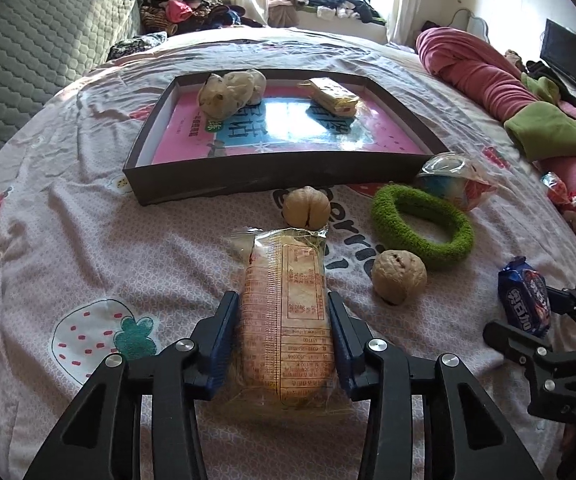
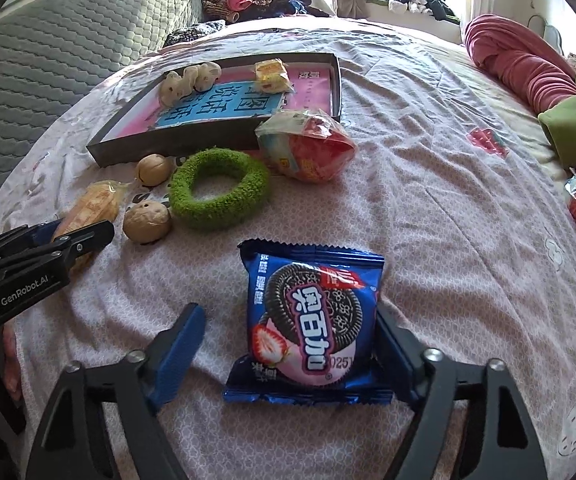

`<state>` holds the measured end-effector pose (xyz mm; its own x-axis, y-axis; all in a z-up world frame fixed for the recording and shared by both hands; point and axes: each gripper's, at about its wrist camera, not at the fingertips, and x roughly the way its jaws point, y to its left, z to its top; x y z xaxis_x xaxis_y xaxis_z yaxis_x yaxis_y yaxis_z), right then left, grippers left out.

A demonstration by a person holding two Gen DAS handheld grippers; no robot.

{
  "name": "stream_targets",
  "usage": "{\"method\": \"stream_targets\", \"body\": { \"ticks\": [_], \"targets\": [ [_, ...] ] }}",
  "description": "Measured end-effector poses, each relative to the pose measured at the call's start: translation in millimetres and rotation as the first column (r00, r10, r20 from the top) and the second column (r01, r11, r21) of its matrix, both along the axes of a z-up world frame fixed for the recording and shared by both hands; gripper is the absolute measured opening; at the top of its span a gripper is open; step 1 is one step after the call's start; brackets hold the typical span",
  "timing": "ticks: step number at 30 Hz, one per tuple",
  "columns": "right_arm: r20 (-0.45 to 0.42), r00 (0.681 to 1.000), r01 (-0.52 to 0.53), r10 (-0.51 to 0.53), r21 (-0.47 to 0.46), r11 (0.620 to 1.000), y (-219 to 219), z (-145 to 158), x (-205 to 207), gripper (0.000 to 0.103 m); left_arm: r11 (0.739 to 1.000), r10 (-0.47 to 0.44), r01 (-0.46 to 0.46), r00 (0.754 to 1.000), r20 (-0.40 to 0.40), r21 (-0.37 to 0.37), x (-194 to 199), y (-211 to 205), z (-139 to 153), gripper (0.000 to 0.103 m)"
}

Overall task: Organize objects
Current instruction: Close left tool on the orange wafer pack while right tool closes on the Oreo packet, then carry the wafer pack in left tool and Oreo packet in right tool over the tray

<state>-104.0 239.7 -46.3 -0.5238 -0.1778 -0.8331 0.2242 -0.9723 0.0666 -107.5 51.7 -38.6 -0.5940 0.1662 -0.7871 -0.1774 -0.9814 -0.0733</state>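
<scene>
On the bed (image 1: 68,240), the left tool (image 1: 284,320) has its blue pads pressed against both long sides of an orange wafer packet (image 1: 288,320), gripping it. Just ahead of the packet's far end lies a walnut (image 1: 306,211); a second walnut (image 1: 399,277) sits to the right, touching a green knitted ring (image 1: 421,226). Beyond the ring, a clear bag of red and blue snacks (image 1: 453,184) leans by the near right corner of a shallow dark box (image 1: 272,178).

The box holds a pink and blue booklet (image 1: 284,130) as its floor, three pale walnuts (image 1: 230,92) clustered at the far left, and a yellow snack packet (image 1: 333,96) at the far right.

The right tool (image 2: 288,344) stands spread wide around a blue Oreo packet (image 2: 307,320): the right finger touches the packet's edge, the left finger (image 2: 180,344) is apart from it. The packet lies flat on the sheet, near the ring.
</scene>
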Motion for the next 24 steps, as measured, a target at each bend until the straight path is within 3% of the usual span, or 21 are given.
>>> {"method": "stream_targets", "body": {
  "ticks": [4,24],
  "targets": [
    [-0.002,1.000,0.006,-0.006,0.002,1.000,3.8,2.3,2.3,0.062,1.000,-0.001,0.001,1.000,0.006,0.004,0.8,0.2,0.4,0.042],
    [-0.040,0.999,-0.020,0.019,-0.020,1.000,-0.5,24.4,19.4,0.057,1.000,0.002,-0.002,1.000,-0.024,0.024,17.3,-0.4,21.1,0.041]
  ]
}}
